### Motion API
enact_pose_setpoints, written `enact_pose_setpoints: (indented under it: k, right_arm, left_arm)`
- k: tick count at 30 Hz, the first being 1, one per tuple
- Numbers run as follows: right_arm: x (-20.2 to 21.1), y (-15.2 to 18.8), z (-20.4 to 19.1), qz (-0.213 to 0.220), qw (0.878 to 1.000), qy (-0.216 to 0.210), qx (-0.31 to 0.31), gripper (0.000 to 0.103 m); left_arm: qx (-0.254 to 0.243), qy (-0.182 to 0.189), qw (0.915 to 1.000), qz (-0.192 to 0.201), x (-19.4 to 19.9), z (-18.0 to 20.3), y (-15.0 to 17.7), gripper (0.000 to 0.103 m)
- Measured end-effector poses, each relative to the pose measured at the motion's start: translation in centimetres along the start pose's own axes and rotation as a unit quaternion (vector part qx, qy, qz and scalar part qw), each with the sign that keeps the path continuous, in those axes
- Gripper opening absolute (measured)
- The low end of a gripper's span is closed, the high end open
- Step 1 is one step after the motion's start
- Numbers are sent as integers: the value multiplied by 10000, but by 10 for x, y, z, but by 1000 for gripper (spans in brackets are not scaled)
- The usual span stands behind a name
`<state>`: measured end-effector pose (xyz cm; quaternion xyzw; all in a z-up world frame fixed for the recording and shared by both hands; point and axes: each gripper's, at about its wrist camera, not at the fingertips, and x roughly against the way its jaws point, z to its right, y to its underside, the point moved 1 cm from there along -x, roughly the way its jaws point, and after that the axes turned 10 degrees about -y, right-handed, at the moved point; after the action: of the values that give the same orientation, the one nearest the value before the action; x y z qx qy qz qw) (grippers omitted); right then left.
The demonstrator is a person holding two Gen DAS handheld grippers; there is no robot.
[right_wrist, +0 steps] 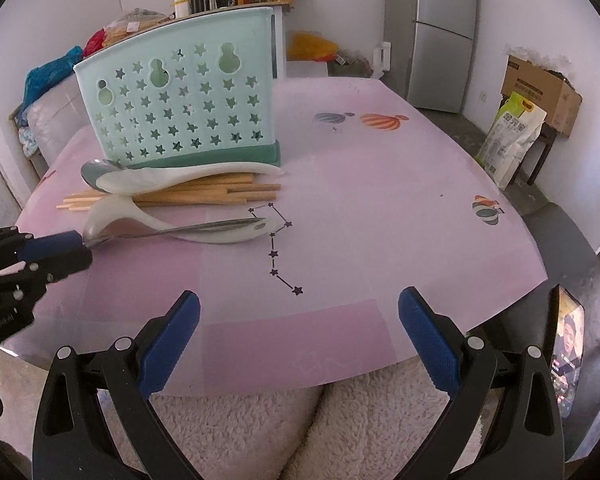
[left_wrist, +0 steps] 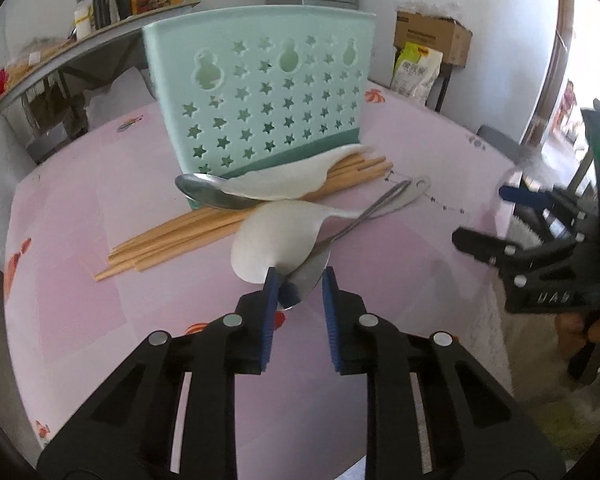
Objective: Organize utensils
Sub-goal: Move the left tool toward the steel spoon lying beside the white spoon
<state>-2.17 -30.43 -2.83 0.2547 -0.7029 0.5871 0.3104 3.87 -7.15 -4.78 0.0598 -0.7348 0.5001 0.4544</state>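
A pink table printed with balloons and a star constellation holds a mint-green utensil holder with star-shaped cutouts, standing upright straight ahead of the left gripper. At the holder's foot lies a bundle of wooden chopsticks, with a metal spoon and a white ceramic spoon resting across them.

Nearer the left gripper, a second white ceramic spoon lies bowl toward the tool, and a second metal spoon lies across it, its handle running away up and to the right. The left gripper's blue pads stand close on either side of this metal spoon's bowl; the left pad appears to touch the bowl's edge, while a gap shows beside the right pad. Whether the bowl is firmly clamped cannot be told.

The right gripper hangs over the near edge of the table with its jaws wide apart and nothing between them. The utensils lie ahead and to its left. A phone with a lit screen stands just to its right.
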Motion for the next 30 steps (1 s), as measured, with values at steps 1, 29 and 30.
enact_pose_setpoints:
  k: [1,29,30]
  right_arm:
    - [-1,0,0,-3,10000,-3,-1,97]
    - [0,3,-7,-49,10000,-80,-7,97]
    - [1,3,-7,-44,10000,-87,-14,97]
  left_arm:
    - [118,65,9999,9,0,-3,-1,20]
    - [1877,467,9803,-405,-3,-37,17,29]
    - [2021,528,9768,-478,-1,-40,20,30]
